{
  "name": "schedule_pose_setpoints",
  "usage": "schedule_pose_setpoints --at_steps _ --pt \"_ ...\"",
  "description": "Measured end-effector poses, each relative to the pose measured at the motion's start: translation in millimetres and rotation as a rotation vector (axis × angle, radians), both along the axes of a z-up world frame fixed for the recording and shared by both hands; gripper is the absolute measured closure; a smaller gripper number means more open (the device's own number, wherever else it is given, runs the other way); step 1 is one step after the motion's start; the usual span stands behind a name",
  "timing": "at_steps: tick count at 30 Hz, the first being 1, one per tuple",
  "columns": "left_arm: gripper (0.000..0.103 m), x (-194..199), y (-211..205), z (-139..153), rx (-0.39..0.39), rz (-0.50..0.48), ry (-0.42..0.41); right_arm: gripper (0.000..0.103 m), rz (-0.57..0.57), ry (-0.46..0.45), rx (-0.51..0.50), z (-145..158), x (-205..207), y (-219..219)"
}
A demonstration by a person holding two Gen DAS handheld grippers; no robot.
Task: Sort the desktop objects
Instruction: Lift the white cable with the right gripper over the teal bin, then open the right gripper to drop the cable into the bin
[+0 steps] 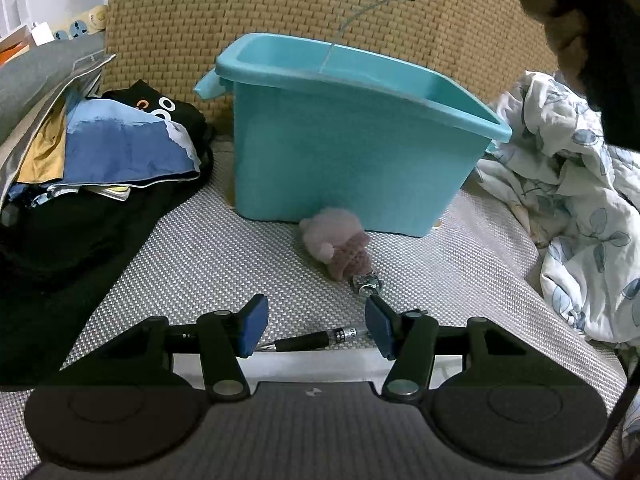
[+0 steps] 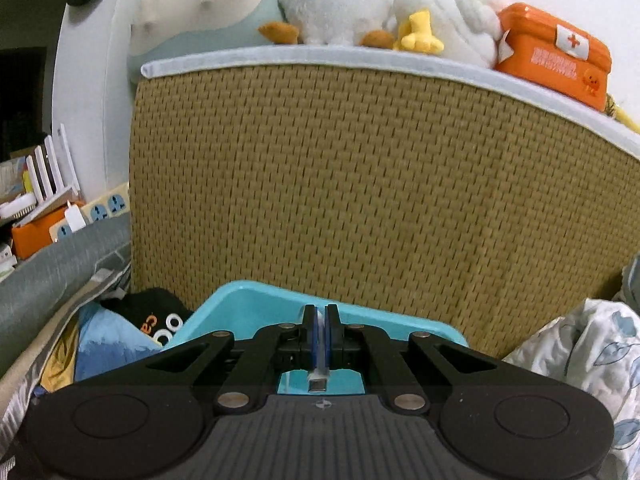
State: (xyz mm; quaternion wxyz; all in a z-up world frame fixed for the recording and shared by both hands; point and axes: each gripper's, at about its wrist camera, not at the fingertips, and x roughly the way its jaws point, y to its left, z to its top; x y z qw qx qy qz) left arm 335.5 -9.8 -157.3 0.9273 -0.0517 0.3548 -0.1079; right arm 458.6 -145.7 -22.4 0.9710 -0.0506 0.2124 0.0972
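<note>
Overhead, the right hand-held gripper (image 2: 320, 332) pinches a cable (image 1: 340, 30) above the teal bin (image 1: 352, 140), while the left hand-held gripper (image 1: 316, 326) gapes empty over a pen (image 1: 312, 339).

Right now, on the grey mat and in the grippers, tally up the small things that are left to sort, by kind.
Plush keychain, on the mat in front of the teal bin: 1
Pen, between the open left gripper fingers: 1
Cable, pinched in the right gripper above the bin: 1
Total: 3

Grey woven mat (image 1: 192, 248) under teal bin (image 1: 344, 160), plush keychain (image 1: 336, 244), pen (image 1: 316, 338), clothes pile (image 1: 100, 168)
</note>
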Motion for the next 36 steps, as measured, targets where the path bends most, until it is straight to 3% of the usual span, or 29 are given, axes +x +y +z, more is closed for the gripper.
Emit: schedule_pose_setpoints --at_steps 6,16,25,30,36 --pt "0.045 0.1 0.7 -0.1 -0.013 0.0 -0.001 0.099 -0.028 0.061 0.061 -17.2 10.3 -7.5" --pt "0.045 1.9 -1.8 -0.9 -0.013 -0.013 0.003 0.099 -0.042 0.119 -0.028 -40.2 19.5 -10.4" --pt "0.045 2.3 -5.4 -1.4 -0.002 -0.022 0.003 0.097 -0.072 0.141 -0.034 -48.7 19.5 -21.5" --pt "0.045 4.0 -2.8 -1.2 -0.013 -0.008 0.006 0.08 -0.081 0.137 -0.055 -47.1 17.1 -25.8" --pt "0.045 4.2 -4.3 -1.5 0.0 -0.013 0.004 0.08 -0.067 0.09 -0.038 -30.0 4.1 -36.6"
